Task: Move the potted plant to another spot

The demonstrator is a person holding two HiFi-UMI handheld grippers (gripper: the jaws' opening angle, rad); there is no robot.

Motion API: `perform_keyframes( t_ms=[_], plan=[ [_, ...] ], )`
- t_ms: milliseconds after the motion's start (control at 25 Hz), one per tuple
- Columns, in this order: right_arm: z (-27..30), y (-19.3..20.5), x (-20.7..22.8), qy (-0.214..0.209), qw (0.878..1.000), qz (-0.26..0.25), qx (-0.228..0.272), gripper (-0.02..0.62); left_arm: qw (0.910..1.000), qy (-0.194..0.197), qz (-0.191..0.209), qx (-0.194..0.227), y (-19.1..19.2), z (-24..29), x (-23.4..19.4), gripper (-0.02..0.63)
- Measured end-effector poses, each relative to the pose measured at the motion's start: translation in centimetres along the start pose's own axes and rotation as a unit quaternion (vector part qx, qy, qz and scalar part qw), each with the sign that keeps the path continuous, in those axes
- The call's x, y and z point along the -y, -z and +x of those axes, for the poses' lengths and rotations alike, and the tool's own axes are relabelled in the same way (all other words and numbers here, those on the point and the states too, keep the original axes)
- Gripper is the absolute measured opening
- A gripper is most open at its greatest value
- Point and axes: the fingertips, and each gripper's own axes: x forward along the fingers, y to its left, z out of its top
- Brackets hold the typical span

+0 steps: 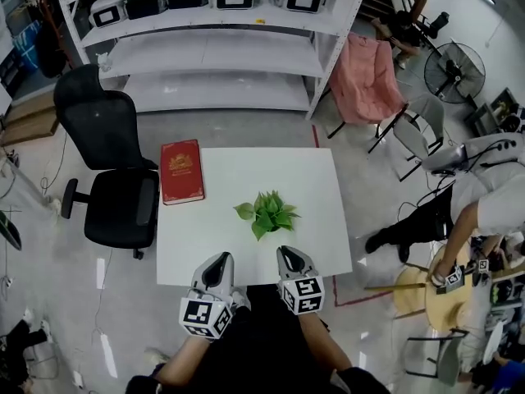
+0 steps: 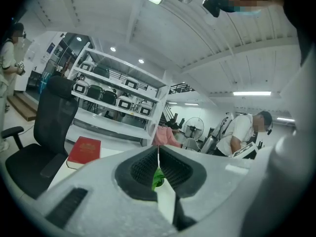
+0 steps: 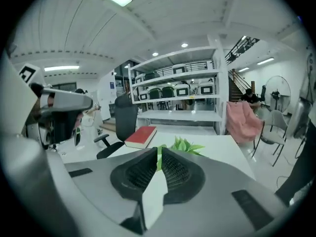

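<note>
A small potted plant (image 1: 267,212) with green leaves stands near the middle of the white table (image 1: 238,245). Both grippers hang over the table's near edge, short of the plant. My left gripper (image 1: 220,261) is shut and holds nothing; through its slit a sliver of the plant (image 2: 158,177) shows. My right gripper (image 1: 288,254) is also shut and empty, with the plant's leaves (image 3: 186,145) just beyond its tips. The pot itself is hidden under the foliage.
A red book (image 1: 181,171) lies at the table's far left corner. A black office chair (image 1: 113,179) stands left of the table. White shelving (image 1: 213,39) is behind it. A person (image 1: 476,212) bends over a small round table at the right.
</note>
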Motion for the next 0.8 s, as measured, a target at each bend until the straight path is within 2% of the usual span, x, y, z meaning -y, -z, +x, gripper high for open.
perform_keyframes(
  t_ms=[320, 600, 800],
  plan=[
    [-3.5, -2.2, -1.1, 0.004, 0.998, 0.045, 0.042, 0.029, 1.0000, 0.000, 0.000, 0.004, -0.2, -1.1, 0.2, 0.023],
    [-5.0, -3.9, -1.3, -0.003, 0.997, 0.050, 0.065, 0.031, 0.9998, -0.018, -0.007, -0.001, 0.1, -0.5, 0.5, 0.023],
    [-5.6, -4.5, -0.6, -0.016, 0.997, 0.031, 0.067, 0.029, 0.9997, -0.020, 0.011, -0.001, -0.2, 0.2, 2.5, 0.023]
  ],
)
